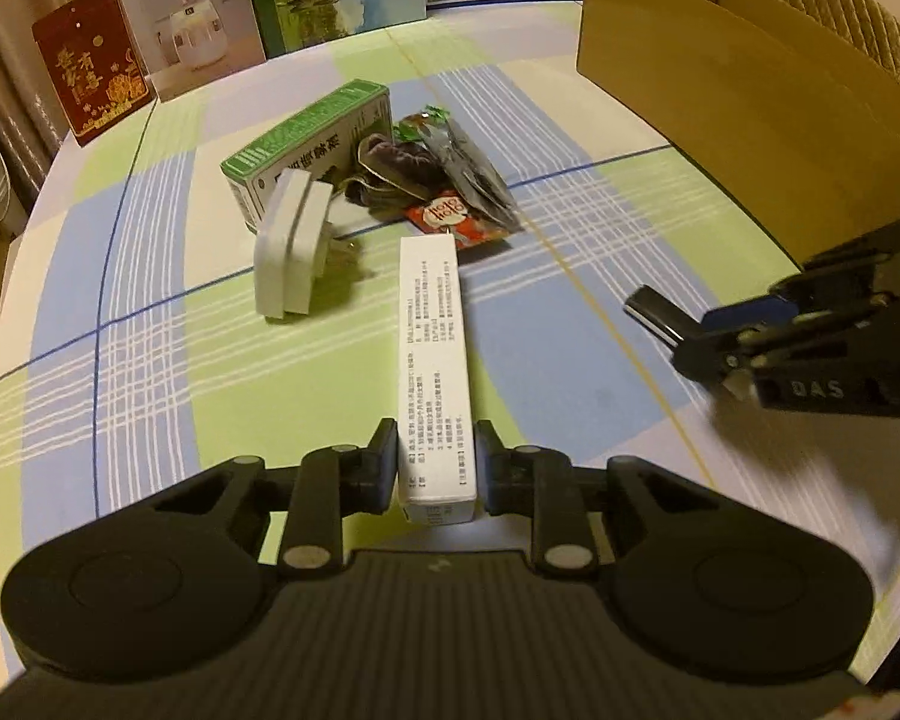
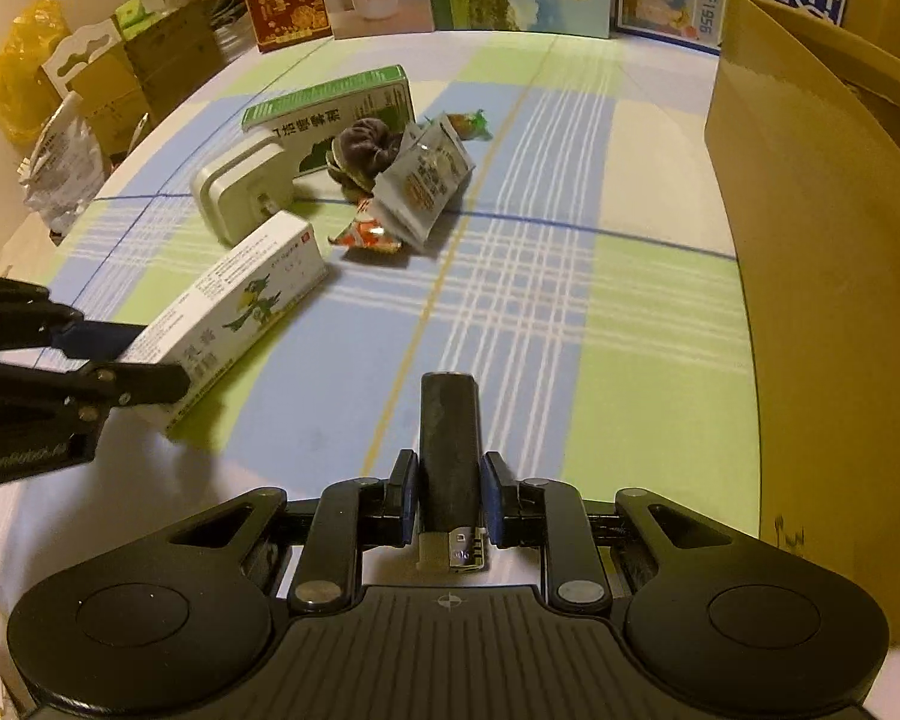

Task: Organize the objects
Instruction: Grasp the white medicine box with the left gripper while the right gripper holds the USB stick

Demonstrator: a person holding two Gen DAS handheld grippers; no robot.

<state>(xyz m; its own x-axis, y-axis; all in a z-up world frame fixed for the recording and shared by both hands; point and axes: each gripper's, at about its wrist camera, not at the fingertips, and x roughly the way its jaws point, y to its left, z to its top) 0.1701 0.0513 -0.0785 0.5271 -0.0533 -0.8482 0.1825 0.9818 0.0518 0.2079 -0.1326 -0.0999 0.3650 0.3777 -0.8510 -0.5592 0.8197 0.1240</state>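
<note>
**Cardboard box waited at two o'clock**

Left claw (image 1: 437,462) gripped the white carton (image 1: 432,360); right claw (image 2: 450,501) clamped a dark lighter (image 2: 449,450). Both seemed lifted for carrying, so next each needed swinging over the cardboard box (image 1: 720,90). Its inside stayed hidden. Remaining clutter sat at twelve o'clock on the worktop (image 2: 570,300).

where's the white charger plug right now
The white charger plug lies on the table, against the near end of the green box, left of the snack packets.
</note>
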